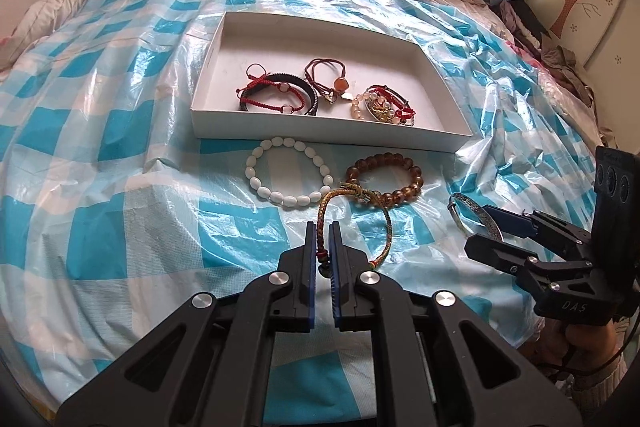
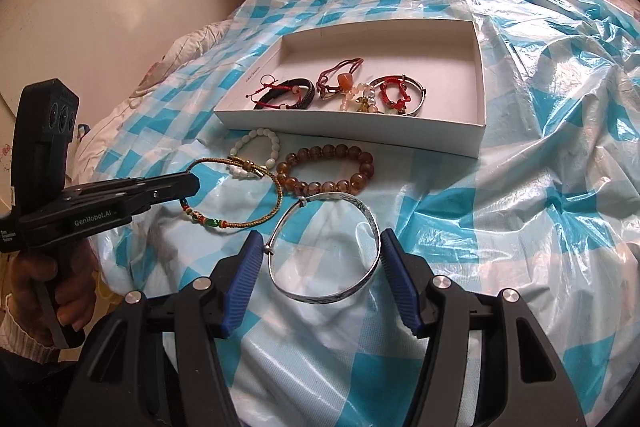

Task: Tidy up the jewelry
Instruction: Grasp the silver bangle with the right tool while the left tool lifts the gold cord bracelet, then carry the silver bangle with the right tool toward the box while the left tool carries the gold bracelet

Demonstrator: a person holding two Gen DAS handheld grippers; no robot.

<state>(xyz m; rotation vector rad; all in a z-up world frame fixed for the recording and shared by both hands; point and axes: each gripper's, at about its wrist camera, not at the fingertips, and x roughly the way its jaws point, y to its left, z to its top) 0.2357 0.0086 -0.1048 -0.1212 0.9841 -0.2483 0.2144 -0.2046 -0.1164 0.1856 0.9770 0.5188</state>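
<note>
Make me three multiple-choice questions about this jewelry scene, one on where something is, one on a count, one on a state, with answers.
1. Where does the white oval-bead bracelet lie?
A. inside the white cardboard tray
B. on the checked plastic sheet, before the tray
C. on the pillow

2. How many bracelets lie loose on the sheet, held by no tool?
A. two
B. four
C. none

3. What is between the right tool's pads?
A. the silver metal bangle
B. a brown bead bracelet
C. nothing

Answers: B, it lies outside the white cardboard tray's near wall; A, only the white and the brown bead bracelet; A, the bangle spans the pads.
</note>
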